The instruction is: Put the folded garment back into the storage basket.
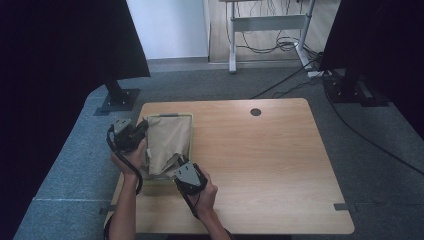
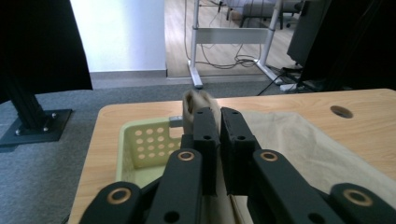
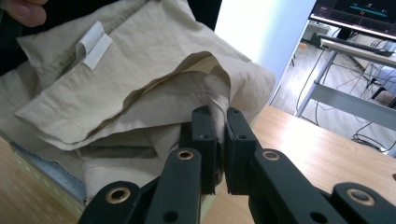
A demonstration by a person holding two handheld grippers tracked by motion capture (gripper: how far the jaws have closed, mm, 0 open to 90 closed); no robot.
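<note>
1. The beige cloth [image 1: 167, 142] lies over the pale green basket [image 2: 140, 149] at the table's [image 1: 260, 165] left side.
2. The left gripper [image 1: 140, 131] pinches the cloth's far-left edge; the right gripper [image 1: 178, 162] pinches its near corner.
3. Both jaws are closed narrowly on fabric.
4. The cloth's long axis runs away from the person, between the 2 grippers.
</note>
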